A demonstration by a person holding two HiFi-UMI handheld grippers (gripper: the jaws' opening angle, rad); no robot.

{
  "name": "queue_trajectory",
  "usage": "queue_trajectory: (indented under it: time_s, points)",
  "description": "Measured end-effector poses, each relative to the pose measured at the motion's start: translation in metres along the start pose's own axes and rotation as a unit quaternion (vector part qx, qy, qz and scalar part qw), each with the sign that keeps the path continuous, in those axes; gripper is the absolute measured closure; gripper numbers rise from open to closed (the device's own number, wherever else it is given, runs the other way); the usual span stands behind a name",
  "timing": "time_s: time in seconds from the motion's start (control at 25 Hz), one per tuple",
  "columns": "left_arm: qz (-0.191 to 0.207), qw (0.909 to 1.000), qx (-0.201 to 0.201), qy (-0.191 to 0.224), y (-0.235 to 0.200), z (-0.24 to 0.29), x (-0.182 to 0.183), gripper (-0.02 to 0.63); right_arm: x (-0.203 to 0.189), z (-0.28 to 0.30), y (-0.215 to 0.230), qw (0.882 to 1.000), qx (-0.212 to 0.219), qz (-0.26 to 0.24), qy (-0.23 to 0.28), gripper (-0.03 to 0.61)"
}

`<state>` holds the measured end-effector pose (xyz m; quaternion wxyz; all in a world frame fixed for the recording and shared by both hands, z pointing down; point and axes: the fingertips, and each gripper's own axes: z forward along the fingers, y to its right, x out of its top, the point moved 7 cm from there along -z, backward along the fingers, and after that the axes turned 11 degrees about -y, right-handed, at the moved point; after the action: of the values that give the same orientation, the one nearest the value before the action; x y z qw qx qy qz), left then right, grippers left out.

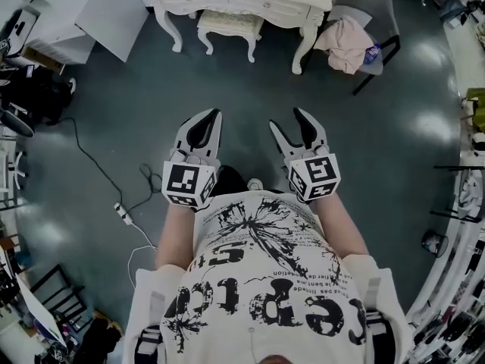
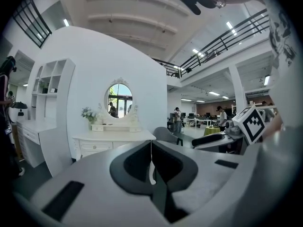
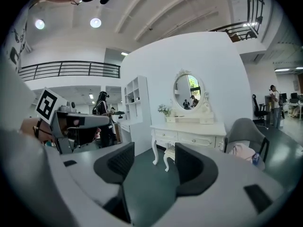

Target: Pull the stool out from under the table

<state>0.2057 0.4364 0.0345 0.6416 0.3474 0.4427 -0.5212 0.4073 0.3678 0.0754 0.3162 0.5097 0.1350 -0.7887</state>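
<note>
The white cushioned stool stands tucked under the white dressing table at the far end of the floor. My two grippers hover side by side well short of it, over the dark floor. The left gripper is shut with nothing in it; in its own view the jaws meet. The right gripper is open and empty. Between its jaws I see the stool and the table with its oval mirror. In the left gripper view the table shows, but the stool is hidden.
A grey chair with pink cloth on it stands right of the table. A white shelf unit lies to the left. A cable and power strip cross the floor at left. Racks line the right edge.
</note>
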Motion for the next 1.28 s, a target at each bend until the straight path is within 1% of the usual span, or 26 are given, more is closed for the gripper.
queue_trajectory:
  time_s: [0.16, 0.32, 0.4, 0.52, 0.6, 0.72, 0.96, 1.12, 1.28]
  points:
    - [-0.014, 0.9998, 0.011, -0.011, -0.028, 0.013, -0.008, 0.592, 0.003, 0.032, 0.002, 1.0, 0.0, -0.006, -0.014, 0.319]
    - [-0.018, 0.9995, 0.008, -0.024, -0.06, 0.028, -0.017, 0.592, 0.004, 0.067, 0.006, 1.0, -0.014, 0.015, -0.024, 0.319]
    - [-0.016, 0.9995, 0.003, -0.028, -0.084, 0.043, -0.017, 0.592, 0.011, 0.092, 0.01, 0.999, -0.022, 0.021, -0.027, 0.319]
    - [-0.017, 0.9993, -0.008, -0.033, -0.131, 0.076, -0.01, 0.592, 0.029, 0.139, 0.019, 0.999, -0.036, 0.022, -0.032, 0.319]
    - [-0.016, 0.9991, -0.019, -0.033, -0.166, 0.102, 0.0, 0.592, 0.044, 0.173, 0.024, 0.998, -0.048, 0.026, -0.035, 0.319]
    - [-0.006, 0.9985, -0.045, -0.029, -0.219, 0.141, 0.019, 0.592, 0.066, 0.22, 0.028, 0.996, -0.071, 0.037, -0.038, 0.319]
    - [0.014, 0.9946, -0.095, -0.04, -0.321, 0.219, 0.051, 0.592, 0.106, 0.315, 0.043, 0.989, -0.117, 0.073, -0.049, 0.319]
    - [0.023, 0.9914, -0.118, -0.052, -0.375, 0.264, 0.058, 0.592, 0.125, 0.374, 0.057, 0.984, -0.138, 0.095, -0.057, 0.319]
    - [0.016, 0.9884, -0.136, -0.066, -0.41, 0.3, 0.053, 0.592, 0.136, 0.426, 0.076, 0.981, -0.149, 0.106, -0.072, 0.319]
